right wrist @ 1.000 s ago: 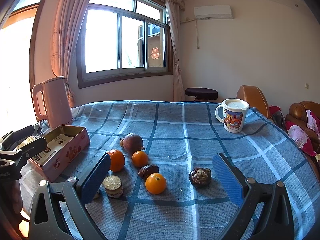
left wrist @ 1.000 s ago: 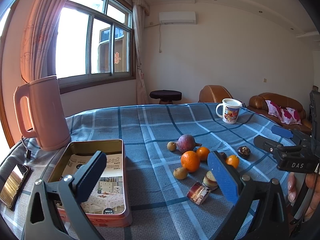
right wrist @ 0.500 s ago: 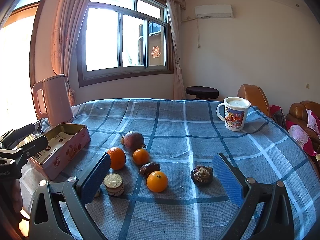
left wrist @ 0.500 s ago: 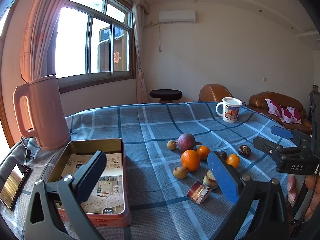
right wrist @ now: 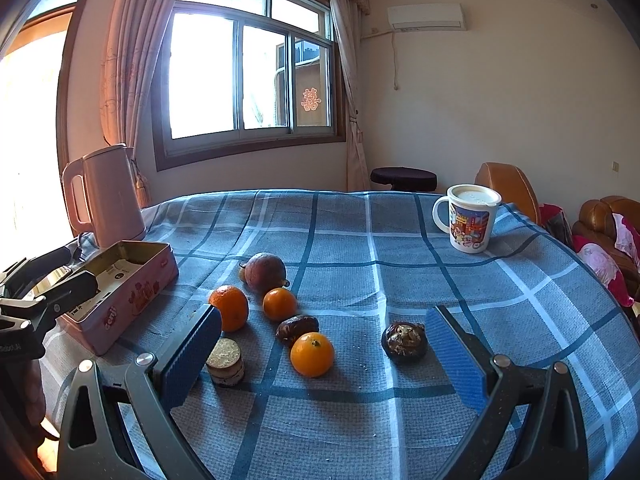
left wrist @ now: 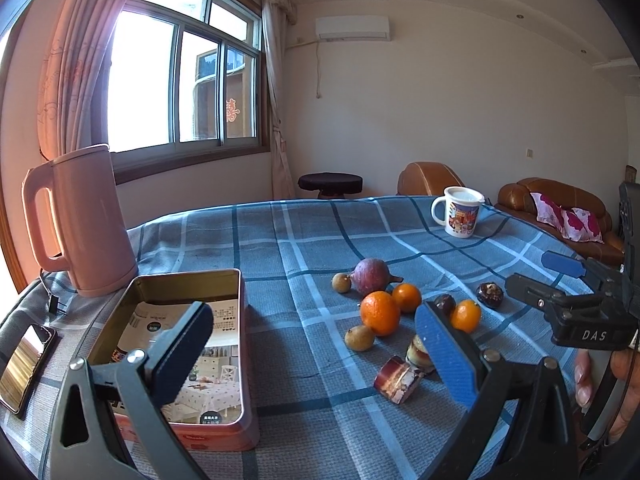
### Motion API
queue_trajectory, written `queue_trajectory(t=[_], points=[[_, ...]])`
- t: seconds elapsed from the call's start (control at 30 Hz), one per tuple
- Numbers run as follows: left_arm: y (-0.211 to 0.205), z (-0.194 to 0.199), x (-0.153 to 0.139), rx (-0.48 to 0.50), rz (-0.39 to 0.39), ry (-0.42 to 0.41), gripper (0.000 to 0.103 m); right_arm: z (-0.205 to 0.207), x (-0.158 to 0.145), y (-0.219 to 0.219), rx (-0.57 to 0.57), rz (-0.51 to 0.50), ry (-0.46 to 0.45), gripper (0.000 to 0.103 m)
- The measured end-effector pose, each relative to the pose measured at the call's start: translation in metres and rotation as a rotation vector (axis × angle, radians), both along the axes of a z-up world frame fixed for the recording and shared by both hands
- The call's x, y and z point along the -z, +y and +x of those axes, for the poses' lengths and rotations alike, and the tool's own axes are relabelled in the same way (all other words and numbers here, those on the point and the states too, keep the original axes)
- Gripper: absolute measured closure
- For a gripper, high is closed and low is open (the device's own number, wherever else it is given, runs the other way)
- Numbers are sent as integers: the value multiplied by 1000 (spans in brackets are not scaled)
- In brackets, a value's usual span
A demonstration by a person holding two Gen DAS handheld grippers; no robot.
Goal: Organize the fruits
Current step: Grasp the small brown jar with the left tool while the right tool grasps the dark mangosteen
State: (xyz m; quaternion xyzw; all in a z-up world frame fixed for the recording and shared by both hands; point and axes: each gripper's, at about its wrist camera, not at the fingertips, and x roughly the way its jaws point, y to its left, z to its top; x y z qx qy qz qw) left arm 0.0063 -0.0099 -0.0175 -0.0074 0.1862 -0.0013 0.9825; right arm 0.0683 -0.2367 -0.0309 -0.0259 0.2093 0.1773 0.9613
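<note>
On blue checked tablecloth (right wrist: 400, 240): fruit sorting not begun.
Our left gripper (left wrist: 316, 344) and right gripper (right wrist: 324, 356) stood apart, empty; oranges (right wrist: 312, 354) lay loose; pink rectangular metal tin (left wrist: 224, 432) held no fruit.

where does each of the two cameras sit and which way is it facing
Left wrist: rides the left gripper, jaws open, above the table's near left; faces across the blue plaid tablecloth over the open pink metal tin; the right gripper and fingers show at right.
Right wrist: rides the right gripper, open, further right; faces the window; the left gripper shows at left.
Both share the tin, pink kettle, white cartoon mug, three oranges and purple-brown round fruit.
</note>
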Motion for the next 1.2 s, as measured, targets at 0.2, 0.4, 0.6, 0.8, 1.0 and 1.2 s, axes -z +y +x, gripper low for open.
queue_trajectory(t=[0.2,0.4,0.6,0.8,1.0,1.2], points=[[-4,5,5,8,4,19,0,1,3,-2,6,-2,7,1],[-8,10,11,21,4,48,0,3,8,-5,14,-1,22,1],[-14,17,20,54,4,97,0,7,13,-9,25,0,32,1],[-30,25,31,140,15,170,1,15,22,-20,82,-7,56,1],[-51,37,43,206,73,257,12,23,26,-33,111,9,77,1],[-58,54,53,264,81,366,30,35,26,-37,143,-33,101,1]])
